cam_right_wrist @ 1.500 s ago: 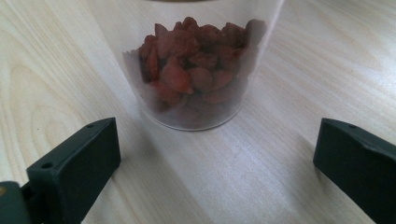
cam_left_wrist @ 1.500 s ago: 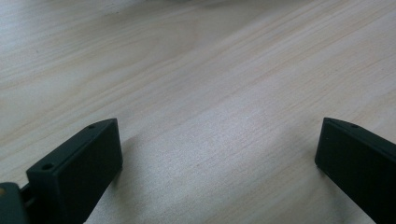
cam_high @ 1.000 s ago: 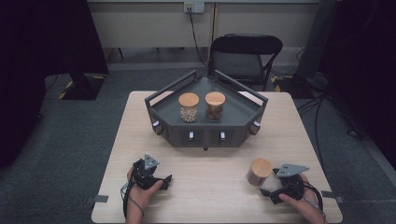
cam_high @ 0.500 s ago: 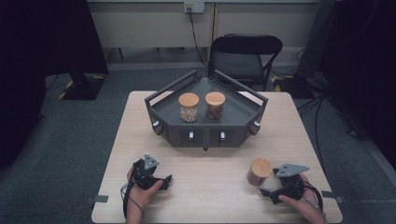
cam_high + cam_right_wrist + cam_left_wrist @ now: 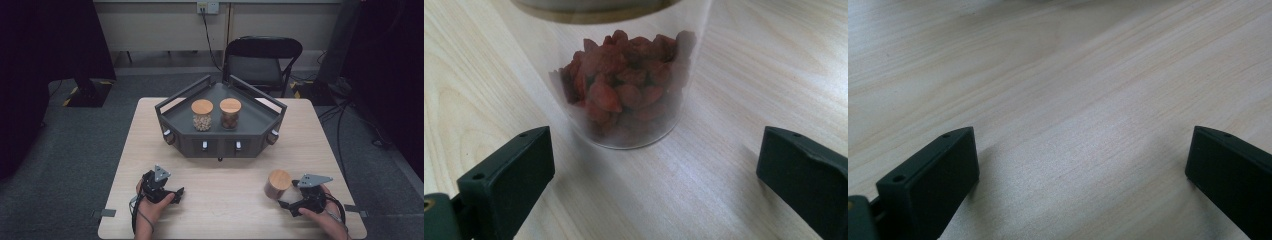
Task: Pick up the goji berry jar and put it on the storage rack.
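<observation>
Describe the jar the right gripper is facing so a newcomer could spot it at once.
On the wooden table, look in front of the dark angled tray, toward the near right corner. There, the jar stands just ahead of the open right gripper. Unlike the two jars on the tray, it stands alone on bare wood and holds red dried fruit.

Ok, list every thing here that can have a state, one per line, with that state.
left gripper: open, nothing between its jaws, low over the table
right gripper: open, apart from the jar
jar of red dried fruit: upright on the table, wooden lid on
pale-filled jar: upright in the tray, lid on
brown-filled jar: upright in the tray, lid on
tray: on the table, holding two jars
chair: unfolded, unoccupied
</observation>
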### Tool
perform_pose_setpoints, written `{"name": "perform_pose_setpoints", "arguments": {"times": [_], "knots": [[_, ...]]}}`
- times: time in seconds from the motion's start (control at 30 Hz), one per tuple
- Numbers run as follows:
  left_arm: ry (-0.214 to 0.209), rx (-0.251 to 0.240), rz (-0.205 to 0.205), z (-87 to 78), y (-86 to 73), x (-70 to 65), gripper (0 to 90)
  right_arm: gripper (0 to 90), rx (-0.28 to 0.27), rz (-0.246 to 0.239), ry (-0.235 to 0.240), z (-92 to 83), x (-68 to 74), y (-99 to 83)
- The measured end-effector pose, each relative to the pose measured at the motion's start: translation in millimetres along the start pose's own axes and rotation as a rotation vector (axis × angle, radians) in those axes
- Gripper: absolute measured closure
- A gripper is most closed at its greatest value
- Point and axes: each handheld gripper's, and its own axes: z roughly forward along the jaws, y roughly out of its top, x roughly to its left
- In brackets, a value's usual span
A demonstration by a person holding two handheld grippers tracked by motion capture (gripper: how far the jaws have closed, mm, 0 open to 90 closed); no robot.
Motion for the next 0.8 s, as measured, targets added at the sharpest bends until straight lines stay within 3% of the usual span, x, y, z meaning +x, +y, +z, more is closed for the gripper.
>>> {"name": "perform_pose_setpoints", "arguments": {"times": [0.8], "knots": [[0.000,0.000,-0.001,0.0,0.0,0.0,0.0,3.8,-0.073,0.013,0.012,1.6,1.5,3.1]]}}
